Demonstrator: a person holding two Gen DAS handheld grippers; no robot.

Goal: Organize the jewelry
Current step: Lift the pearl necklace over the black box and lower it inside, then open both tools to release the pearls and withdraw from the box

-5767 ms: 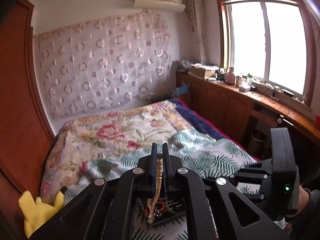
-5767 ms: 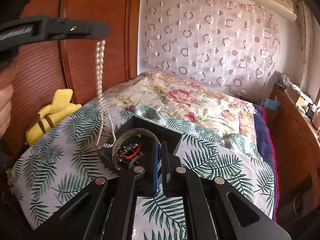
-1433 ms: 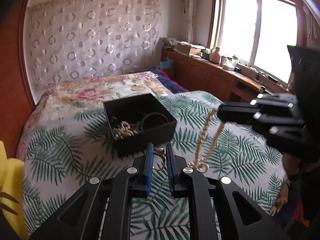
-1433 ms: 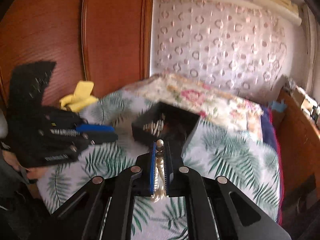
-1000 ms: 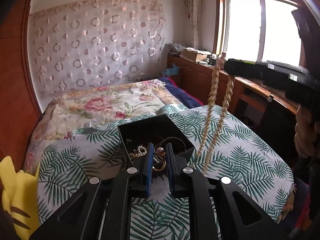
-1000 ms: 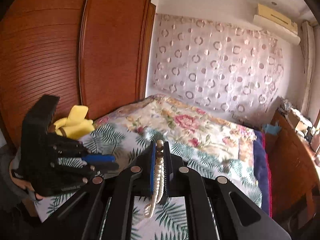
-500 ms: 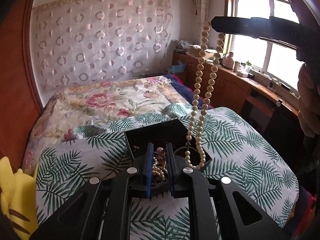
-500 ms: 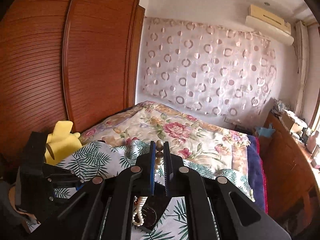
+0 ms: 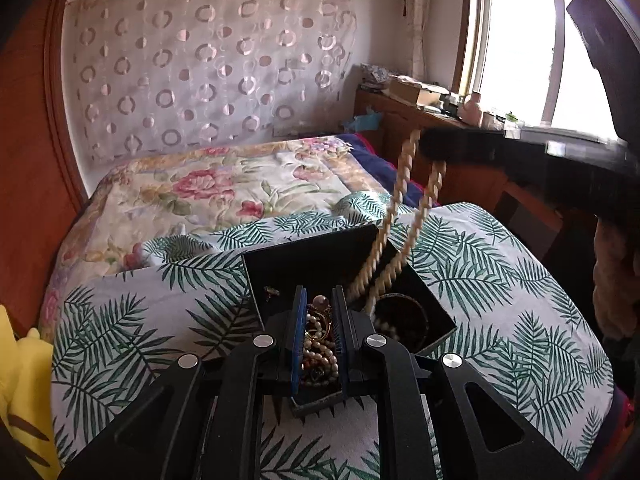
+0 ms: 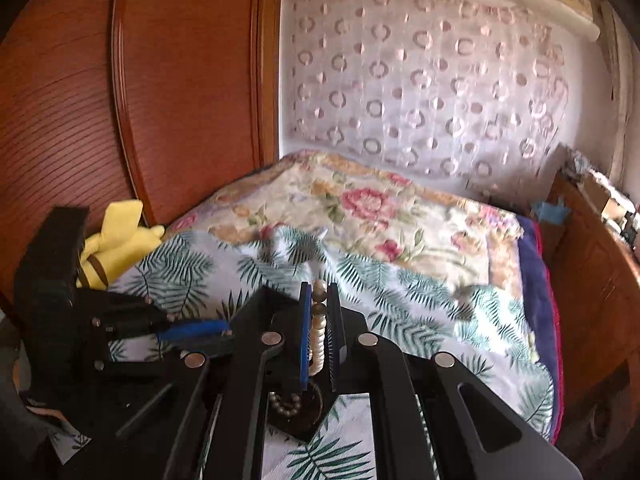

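**Beads drop toward the box while a ring waits in the other jaws**

At the far left of the left wrist view a yellow plush toy (image 9: pixel 18 392) lies against the bed's edge. On the palm-leaf bedspread (image 9: pixel 152 304) sits the black jewelry box (image 9: pixel 320 256), turned so one corner points at the camera. The left gripper (image 9: pixel 320 316) hangs right over it, jaws nearly closed on a gold ring (image 9: pixel 320 312) with a pale bead on top, clamped upright between the blue pads.

To the right, the bead necklace (image 9: pixel 400 216) hangs as a doubled strand, its long axis close to vertical but leaning, top to the right, bottom to the left. Its lower loop already lies inside the box beside a dark bangle (image 9: pixel 404 316) (motion blurs the strand). The right gripper (image 10: pixel 319 308) is clamped on the necklace's top beads.

Half a second earlier the strand's top hung much higher against the window and its loop only reached the box; both grippers have since come lower, and the box fills more of the view.
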